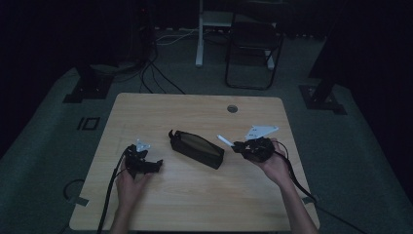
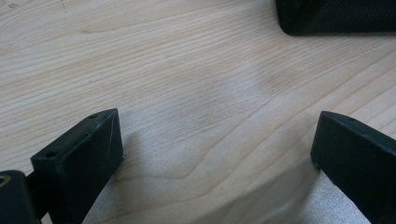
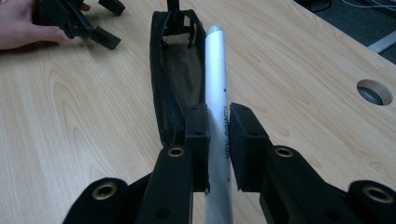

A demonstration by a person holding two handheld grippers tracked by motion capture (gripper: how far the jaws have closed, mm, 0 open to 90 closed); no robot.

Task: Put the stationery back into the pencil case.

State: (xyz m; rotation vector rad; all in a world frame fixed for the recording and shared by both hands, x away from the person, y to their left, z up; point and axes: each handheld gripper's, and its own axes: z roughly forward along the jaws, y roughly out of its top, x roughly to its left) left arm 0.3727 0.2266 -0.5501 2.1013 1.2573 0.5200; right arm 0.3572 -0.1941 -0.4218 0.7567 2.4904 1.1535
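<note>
Pen (image 3: pixel 217 100) sits clamped in the right hand-held gripper (image 3: pixel 218 135), tip over the open pouch (image 3: pixel 175 79).

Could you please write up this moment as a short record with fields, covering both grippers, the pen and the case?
surface: wooden table
case: black pencil case, lying open at mid-table
right gripper: jaws shut on a white marker pen, aimed along the open case
pen tip: above the case's far end, not yet inside
left gripper: jaws open, nothing between them, low over bare wood
left gripper to case: apart, case corner ahead of it
table hole: on the pen's side of the case
</note>
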